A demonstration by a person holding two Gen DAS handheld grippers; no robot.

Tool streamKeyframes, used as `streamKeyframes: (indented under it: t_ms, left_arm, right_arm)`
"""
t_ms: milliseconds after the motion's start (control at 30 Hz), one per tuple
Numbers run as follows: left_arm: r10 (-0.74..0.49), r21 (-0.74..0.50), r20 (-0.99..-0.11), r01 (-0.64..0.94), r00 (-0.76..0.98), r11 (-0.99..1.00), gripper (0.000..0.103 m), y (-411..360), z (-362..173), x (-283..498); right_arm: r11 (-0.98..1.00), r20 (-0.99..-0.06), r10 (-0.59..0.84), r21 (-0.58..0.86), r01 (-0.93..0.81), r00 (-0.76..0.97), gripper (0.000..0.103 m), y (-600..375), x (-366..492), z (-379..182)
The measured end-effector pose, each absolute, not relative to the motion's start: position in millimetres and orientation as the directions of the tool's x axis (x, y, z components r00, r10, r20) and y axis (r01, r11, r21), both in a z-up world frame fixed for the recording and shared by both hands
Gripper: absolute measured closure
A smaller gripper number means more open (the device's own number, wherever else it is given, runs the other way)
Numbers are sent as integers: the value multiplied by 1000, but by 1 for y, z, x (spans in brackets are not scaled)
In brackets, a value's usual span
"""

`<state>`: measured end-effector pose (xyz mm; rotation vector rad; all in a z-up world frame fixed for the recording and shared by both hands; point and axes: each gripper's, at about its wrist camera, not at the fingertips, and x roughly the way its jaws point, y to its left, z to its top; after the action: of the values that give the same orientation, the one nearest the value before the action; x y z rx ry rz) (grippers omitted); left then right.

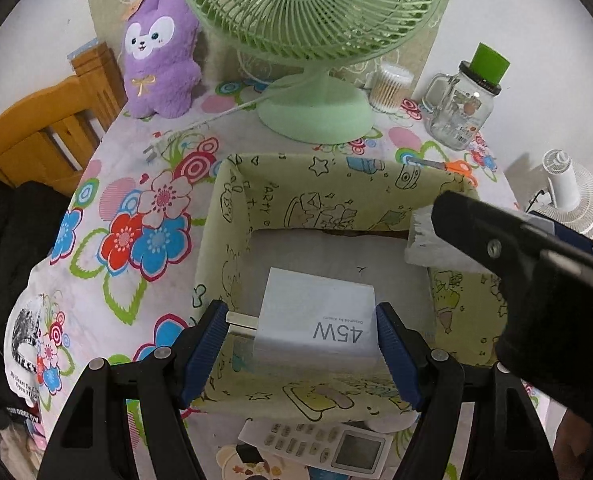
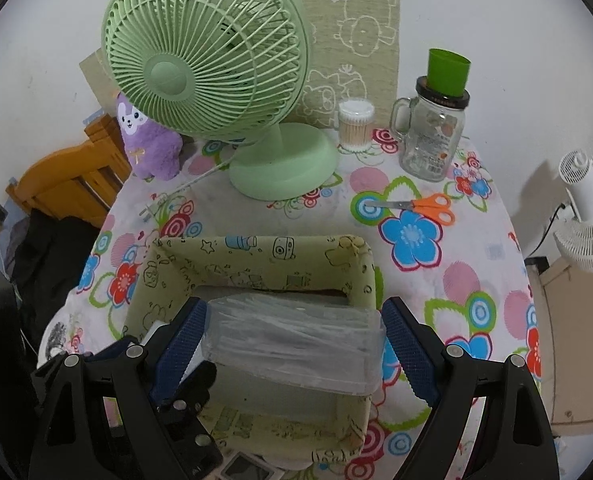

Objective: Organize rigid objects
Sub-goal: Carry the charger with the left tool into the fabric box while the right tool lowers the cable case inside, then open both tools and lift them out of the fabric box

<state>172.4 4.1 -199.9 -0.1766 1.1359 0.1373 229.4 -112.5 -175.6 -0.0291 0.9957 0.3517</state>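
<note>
My left gripper (image 1: 302,312) is shut on a white charger (image 1: 316,320) marked 45W: the right pad presses its side and the left pad presses its prongs. It hangs inside a green cartoon-print fabric box (image 1: 336,172) on the flowered tablecloth. My right gripper (image 2: 292,320) is shut on a clear plastic box (image 2: 292,344), holding it over the right half of the same fabric box (image 2: 256,248). In the left wrist view that clear box (image 1: 424,240) shows at the fabric box's right wall, beside a black finger of the right gripper.
Behind the box stand a green desk fan (image 2: 204,76), a purple plush toy (image 1: 160,52), a cotton-swab tub (image 2: 355,124) and a glass jar mug (image 2: 432,136) topped by a green cup. Orange scissors (image 2: 428,206) lie at the right. A white remote (image 1: 328,444) lies in front. A wooden chair (image 1: 48,128) stands at the left.
</note>
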Motion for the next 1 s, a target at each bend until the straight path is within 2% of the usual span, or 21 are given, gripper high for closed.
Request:
streamKeyframes:
  t_ms: [267,400,500,600,767,833,1000]
  left_arm:
    - [33,-58,-914,-209,405,976,26,5,-201,179]
    - [12,-83,-904,-203,428,976,13,5,-194,182]
    - [39,-54,-897,-197,441,979,7,3,-188,185]
    - [69,-16,-895,-187,440,982,6,2,-186,189]
    - [67,-10,-903,-178,425,984,5,5,-190,191]
    - [67,-8,-905,-174,420,985,4,4,-191,190]
    - [52,-14,-908,-153,416,988,2,2,-191,188]
  right_arm:
    - [941,-824,272,120,-315,497,13,-103,241,-184]
    - [941,-824,267,110,-321,500,13,-100,249,-190]
    - [943,-823,258,100,-318,505,13,-98,252,-194]
    - [944,-825,252,94,-317,506,12,-94,255,-199]
    - [944,-831,241,81,-319,501,10,-91,255,-204]
    - [943,-838,248,93,-320,487,5,-92,254,-205]
    - [946,-846,252,112,-305,470,4,-99,246,-206]
